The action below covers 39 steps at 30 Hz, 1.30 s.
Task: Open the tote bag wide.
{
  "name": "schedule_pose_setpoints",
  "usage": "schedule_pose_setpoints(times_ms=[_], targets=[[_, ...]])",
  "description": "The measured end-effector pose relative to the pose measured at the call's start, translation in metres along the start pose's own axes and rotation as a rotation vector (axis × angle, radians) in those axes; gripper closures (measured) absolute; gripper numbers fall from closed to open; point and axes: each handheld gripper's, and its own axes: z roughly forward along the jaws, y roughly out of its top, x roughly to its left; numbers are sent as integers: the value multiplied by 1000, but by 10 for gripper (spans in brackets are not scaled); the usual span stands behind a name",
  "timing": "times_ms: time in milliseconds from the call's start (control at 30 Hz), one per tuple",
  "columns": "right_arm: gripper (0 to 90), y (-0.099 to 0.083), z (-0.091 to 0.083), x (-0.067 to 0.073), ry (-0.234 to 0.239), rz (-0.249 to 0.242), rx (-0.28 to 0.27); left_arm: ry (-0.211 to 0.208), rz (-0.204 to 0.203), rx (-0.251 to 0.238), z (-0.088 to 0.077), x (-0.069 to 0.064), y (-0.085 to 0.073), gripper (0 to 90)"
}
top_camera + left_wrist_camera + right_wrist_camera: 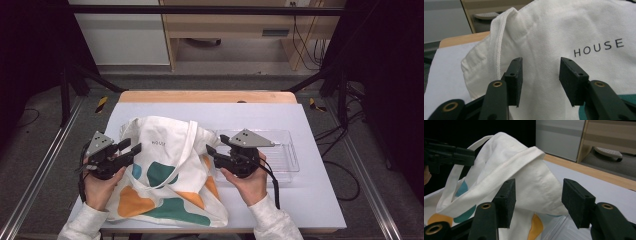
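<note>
A white cloth tote bag (165,165) with green, orange and blue patches lies on the white table (310,200), its mouth bunched up toward the far side. My left gripper (131,148) is open at the bag's left edge; in the left gripper view its jaws (540,62) point at the fabric near the word HOUSE (599,47) and the stitched rim (496,50). My right gripper (216,145) is open at the bag's right edge. In the right gripper view its jaws (539,185) frame a raised fold of the bag (524,170), with nothing clamped.
A clear plastic tray (282,150) sits on the table to the right of the bag, partly under my right hand; its corner (559,227) lies below the fold. A wooden strip (207,96) runs along the table's far edge. Black frame posts (65,95) stand at both sides.
</note>
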Motion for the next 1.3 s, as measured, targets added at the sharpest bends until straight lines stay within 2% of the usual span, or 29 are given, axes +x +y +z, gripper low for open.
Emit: schedule_pose_setpoints(times_ms=[33,133,233,333,433,467,667,933,1133,1200,1267,1300], targets=[[454,-1,2,2,6,1,9,-3,0,0,0,0,-2,579],[457,-2,4,4,12,-2,19,-10,-5,-1,1,-1,-3,604],[460,-3,7,7,26,-4,29,-26,3,0,5,-5,-5,575],[460,-3,8,8,27,-4,33,-16,17,7,7,-8,-5,543],[461,-5,10,9,37,-1,42,-6,17,34,11,-11,-6,620],[461,-5,10,9,37,-1,42,-2,18,46,12,-11,-7,620],[464,-11,19,17,63,-3,74,-33,-6,62,11,-8,-10,822],[501,-18,31,24,94,1,98,-49,-8,51,5,-9,-11,864],[624,-21,39,30,117,8,105,-49,-1,35,-3,-12,-13,862],[733,-21,41,33,122,6,106,-47,1,35,-4,-12,-12,859],[764,-21,41,34,124,8,106,-45,1,39,-3,-12,-12,852],[850,-21,40,36,127,0,112,-45,-4,39,-2,-12,-11,843]])
